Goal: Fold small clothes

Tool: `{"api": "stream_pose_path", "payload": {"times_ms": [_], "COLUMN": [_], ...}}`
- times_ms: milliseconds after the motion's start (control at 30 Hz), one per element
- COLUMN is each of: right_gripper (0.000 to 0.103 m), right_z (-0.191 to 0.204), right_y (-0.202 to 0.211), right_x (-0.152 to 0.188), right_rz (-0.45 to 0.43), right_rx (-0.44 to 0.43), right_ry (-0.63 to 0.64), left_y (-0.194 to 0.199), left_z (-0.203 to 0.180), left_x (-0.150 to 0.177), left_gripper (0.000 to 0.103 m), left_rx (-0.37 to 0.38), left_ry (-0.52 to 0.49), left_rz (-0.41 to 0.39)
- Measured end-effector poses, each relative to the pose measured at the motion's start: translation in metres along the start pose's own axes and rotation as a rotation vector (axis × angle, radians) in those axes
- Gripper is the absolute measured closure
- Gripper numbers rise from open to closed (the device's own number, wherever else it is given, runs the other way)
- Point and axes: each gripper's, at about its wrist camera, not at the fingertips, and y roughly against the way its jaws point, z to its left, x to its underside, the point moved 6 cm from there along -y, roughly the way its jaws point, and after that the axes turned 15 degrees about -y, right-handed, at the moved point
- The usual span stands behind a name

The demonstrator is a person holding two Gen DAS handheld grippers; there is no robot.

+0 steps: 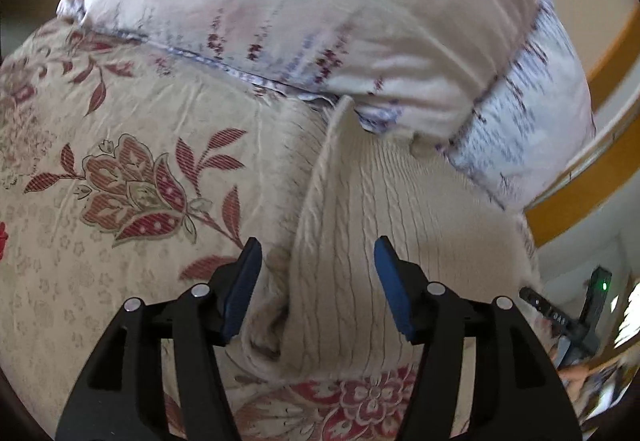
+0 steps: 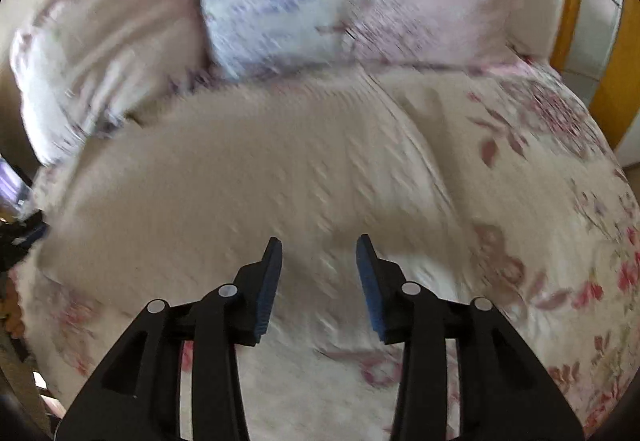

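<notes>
1. At the lower centre of the left wrist view, the left claw (image 1: 318, 289) gapes wide, empty, over a raised ridge of the cream knit sweater (image 1: 372, 225) on the bed (image 1: 120, 161).
2. The right claw (image 2: 319, 277), likewise open and empty, hovers over the same knit.
3. Closing carelessly risks pinching the bedspread along with it.

A raised fold of the beige knit sweater (image 1: 360, 225) is standing between the parted fingers of the left gripper (image 1: 318, 253). Pillows (image 1: 304, 13) are blocking the far side. Bare floral bedspread (image 1: 120, 169) is lying open to the left; the right gripper (image 2: 319, 249) is hanging gaping over flat knit.
</notes>
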Motion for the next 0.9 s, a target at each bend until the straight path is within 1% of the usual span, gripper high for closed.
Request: {"api": "stream_pose_path", "payload": {"times_ms": [67, 167, 300, 367, 433, 600, 667, 733, 767, 833, 900], "right_gripper": [0.050, 0.050, 0.050, 0.050, 0.049, 0.047, 0.046, 0.046, 0.046, 0.046, 0.045], "right_z": [0.014, 0.040, 0.057, 0.059, 0.059, 0.060, 0.060, 0.059, 0.058, 0.058, 0.059], "right_y": [-0.004, -0.021, -0.042, -0.051, -0.058, -0.060, -0.060, -0.060, -0.061, -0.062, -0.062], "right_x": [-0.003, -0.006, -0.008, -0.007, -0.004, 0.005, 0.006, 0.005, 0.005, 0.005, 0.005], "right_rz": [-0.010, -0.021, -0.050, -0.056, -0.041, -0.080, -0.083, -0.079, -0.077, -0.076, -0.075], "right_rx": [-0.025, -0.035, 0.002, 0.022, 0.029, 0.045, 0.044, 0.036, 0.030, 0.025, 0.023], "right_ry": [0.011, 0.049, 0.098, 0.115, 0.117, 0.158, 0.160, 0.150, 0.145, 0.141, 0.141], "left_y": [-0.007, -0.016, -0.027, -0.031, -0.034, -0.039, -0.042, -0.044, -0.045, -0.047, -0.051], "left_z": [0.004, 0.008, 0.012, 0.014, 0.014, 0.015, 0.014, 0.014, 0.015, 0.014, 0.013], "left_x": [-0.005, -0.011, -0.017, -0.019, -0.020, -0.021, -0.023, -0.023, -0.022, -0.022, -0.020], "left_gripper": [0.042, 0.042, 0.041, 0.041, 0.041, 0.041, 0.044, 0.053, 0.055, 0.064, 0.070], "left_rx": [0.013, 0.034, 0.054, 0.055, 0.055, 0.059, 0.055, 0.046, 0.045, 0.058, 0.085], "left_ry": [0.031, 0.079, 0.132, 0.147, 0.155, 0.169, 0.158, 0.156, 0.162, 0.176, 0.203], "left_rz": [0.011, 0.020, 0.022, 0.023, 0.025, 0.002, 0.003, 0.004, 0.007, 0.015, 0.025]}}
